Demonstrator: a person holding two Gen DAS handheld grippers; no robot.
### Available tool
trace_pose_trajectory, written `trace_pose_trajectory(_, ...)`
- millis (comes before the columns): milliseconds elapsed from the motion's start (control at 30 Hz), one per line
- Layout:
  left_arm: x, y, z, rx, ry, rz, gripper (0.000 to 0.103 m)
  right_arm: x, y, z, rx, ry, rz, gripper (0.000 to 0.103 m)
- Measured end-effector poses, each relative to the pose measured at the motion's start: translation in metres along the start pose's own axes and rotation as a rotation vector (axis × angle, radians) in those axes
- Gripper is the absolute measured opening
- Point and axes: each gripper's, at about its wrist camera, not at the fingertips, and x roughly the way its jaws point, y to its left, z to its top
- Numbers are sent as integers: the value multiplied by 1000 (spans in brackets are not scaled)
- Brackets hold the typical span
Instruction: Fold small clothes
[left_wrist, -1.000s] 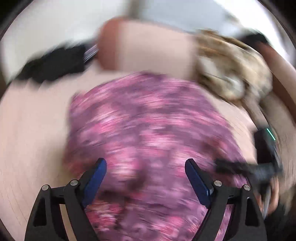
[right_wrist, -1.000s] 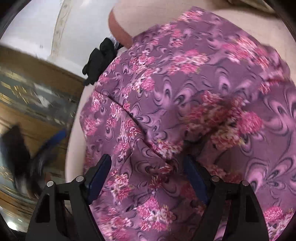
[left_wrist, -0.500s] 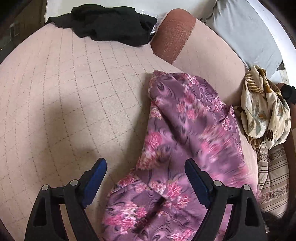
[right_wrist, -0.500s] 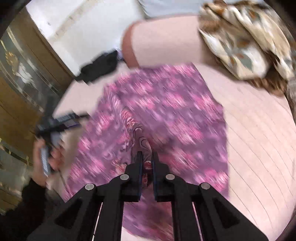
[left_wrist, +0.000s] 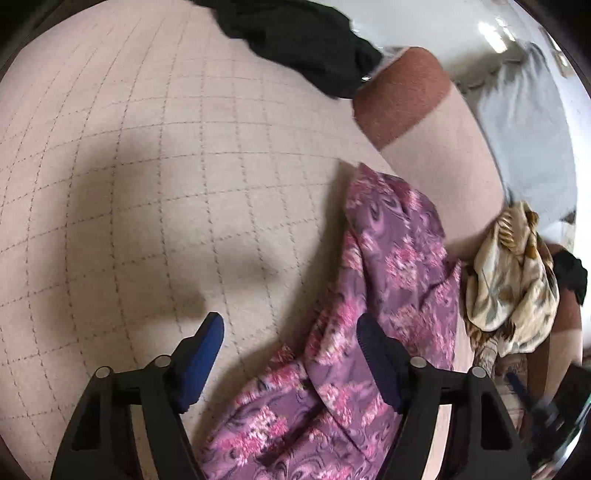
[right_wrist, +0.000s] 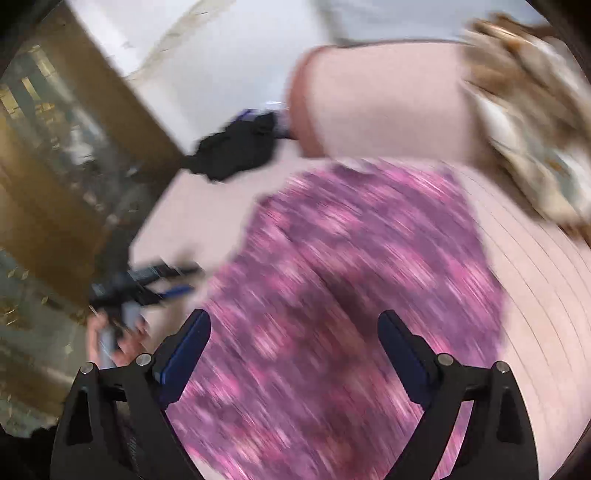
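**Clerk:** Claws first. Left claw: spread wide, nothing between the blue pads. Its right finger hangs over the edge of the purple floral garment; whether it touches the cloth I cannot tell. Its left finger is over bare quilted cushion.

**Checker:** And the other one?

**Clerk:** Right claw: likewise released, fingers far apart, empty. It hangs above the purple floral garment, which fills the gap between its fingers. That view is heavily smeared, so contact cannot be judged.

**Checker:** Garment, position and lie?

**Clerk:** On the pinkish sofa seat. In the left wrist view it is bunched into a long strip, its long axis running from the claw away toward the sofa armrest, far end just beside the armrest's base. In the right wrist view it looks broader, spread across the seat. Folds are visible; which end is which cannot be told.

**Checker:** Other entries?

**Clerk:** Black garment, heaped at the far edge of the seat, touching the rust-coloured end of the armrest. Cream and brown patterned cloth, draped to the right of the purple one, just beside it. The left claw also shows in the right wrist view, gripped by a hand at the seat's left edge. No containers seen.
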Motion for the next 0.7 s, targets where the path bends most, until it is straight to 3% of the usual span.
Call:
trace_pose_trajectory(67,14,-1,7,-1,35,14,77,45,8,45,-4,74,93,88)
trace_pose_trajectory(133,29,-1,11,-3,57,24,76,91,12,84,-10,125,130,88)
trace_pose_trajectory(233,34,-15,13,59,36,35,72,156,26,120,-33,191,86,87)
trace_pose_trajectory(267,36,-17,12,65,40,25,67,178,30,127,-51,222,65,81)
trace_pose_trajectory(300,38,-17,12,60,51,17,55,193,34,132,-58,242,48,76)
trace_pose_trajectory(367,44,-18,8,62,59,28,48,237,40,135,-89,310,-47,72)
trace_pose_trajectory(400,45,-19,7,73,53,39,41,259,39,133,-100,346,-130,61)
trace_pose_trajectory(433,45,-20,8,80,56,38,16,275,35,130,-94,381,-172,49)
trace_pose_trajectory(467,44,-21,8,79,66,20,1,282,33,128,-81,408,-172,9)
trace_pose_trajectory(500,41,-21,9,79,64,16,0,281,32,129,-73,403,-172,2)
trace_pose_trajectory(567,20,-24,15,97,-21,48,0,258,32,141,-69,307,-175,2)
trace_pose_trajectory(633,-11,-18,25,60,-114,-3,0,222,24,159,-14,185,-111,2)
trace_pose_trajectory(700,-29,-11,34,51,-192,19,0,205,14,171,22,129,-107,2)
